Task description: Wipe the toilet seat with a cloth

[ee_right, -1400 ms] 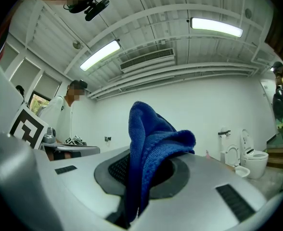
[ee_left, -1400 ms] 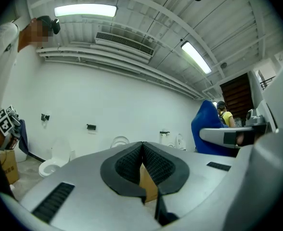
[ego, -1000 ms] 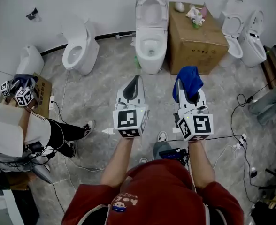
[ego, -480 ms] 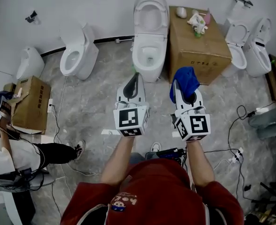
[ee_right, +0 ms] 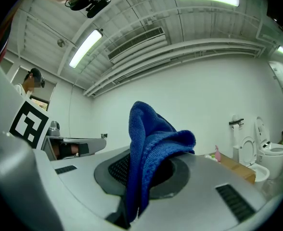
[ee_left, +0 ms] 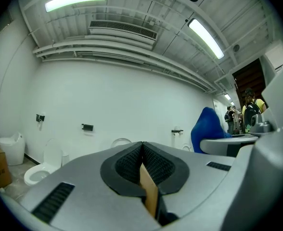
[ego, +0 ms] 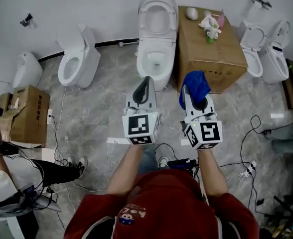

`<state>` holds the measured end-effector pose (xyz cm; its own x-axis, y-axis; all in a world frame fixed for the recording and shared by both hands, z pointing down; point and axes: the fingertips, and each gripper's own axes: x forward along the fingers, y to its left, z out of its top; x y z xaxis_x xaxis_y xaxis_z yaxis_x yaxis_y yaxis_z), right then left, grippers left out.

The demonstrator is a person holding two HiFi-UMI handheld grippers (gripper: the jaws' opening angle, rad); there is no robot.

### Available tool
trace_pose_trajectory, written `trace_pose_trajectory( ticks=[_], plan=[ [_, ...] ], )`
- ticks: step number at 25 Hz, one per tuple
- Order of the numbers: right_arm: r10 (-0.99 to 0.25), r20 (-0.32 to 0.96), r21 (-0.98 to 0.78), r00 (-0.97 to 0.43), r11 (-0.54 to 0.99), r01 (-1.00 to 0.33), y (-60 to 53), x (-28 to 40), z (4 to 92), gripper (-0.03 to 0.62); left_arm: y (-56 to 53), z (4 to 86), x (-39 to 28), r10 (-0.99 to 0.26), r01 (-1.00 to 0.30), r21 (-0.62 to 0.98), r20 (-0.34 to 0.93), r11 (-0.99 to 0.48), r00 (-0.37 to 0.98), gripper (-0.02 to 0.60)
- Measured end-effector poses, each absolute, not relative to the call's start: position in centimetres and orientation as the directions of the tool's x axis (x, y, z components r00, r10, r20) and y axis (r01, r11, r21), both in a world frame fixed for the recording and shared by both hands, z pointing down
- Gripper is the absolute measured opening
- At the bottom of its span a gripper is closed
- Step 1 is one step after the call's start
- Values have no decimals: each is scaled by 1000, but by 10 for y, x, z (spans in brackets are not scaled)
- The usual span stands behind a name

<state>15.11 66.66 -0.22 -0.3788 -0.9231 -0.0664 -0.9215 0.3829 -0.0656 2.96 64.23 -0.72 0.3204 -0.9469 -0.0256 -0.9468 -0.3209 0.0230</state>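
**Head view.** My left tool [ego: 145, 84] is clenched on nothing. My right tool [ego: 197, 98] grips the blue cloth [ego: 198, 81], which drapes over its tip. I hold both level and side by side, pointed at the middle toilet [ego: 156, 36] just ahead of the left tool. Its lid is up and its seat [ego: 147, 59] is bare. My guess is that I'm carrying the cloth pinched so it's ready to press onto the seat, with the left tool kept shut as a spare. Neither tool has reached the seat yet.

Count:
- two tools
- one cloth
- four toilets: the one ahead, one [ego: 76, 59] off to the left, and a pair [ego: 253, 46] far right of the right tool
- two cardboard boxes: a large one [ego: 211, 49] just beyond the right tool, and a small one [ego: 24, 113] far left
- a white fixture [ego: 27, 68] far left, which I can't identify

**Left gripper view.** The jaws are pressed together and hold nothing. The cloth shows off to the right.

**Right gripper view.** The cloth is clamped between the pads, and its fold stands up above them.
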Motion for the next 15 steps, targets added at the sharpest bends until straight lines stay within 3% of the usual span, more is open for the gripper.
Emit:
trace_pose_trajectory(
  ticks=[15],
  plan=[
    [-954, -28, -47, -299, 300, -953, 444, 92, -6, 60, 408, -11, -26, -920, -919, 42, -35, -392, 390, 17]
  ],
)
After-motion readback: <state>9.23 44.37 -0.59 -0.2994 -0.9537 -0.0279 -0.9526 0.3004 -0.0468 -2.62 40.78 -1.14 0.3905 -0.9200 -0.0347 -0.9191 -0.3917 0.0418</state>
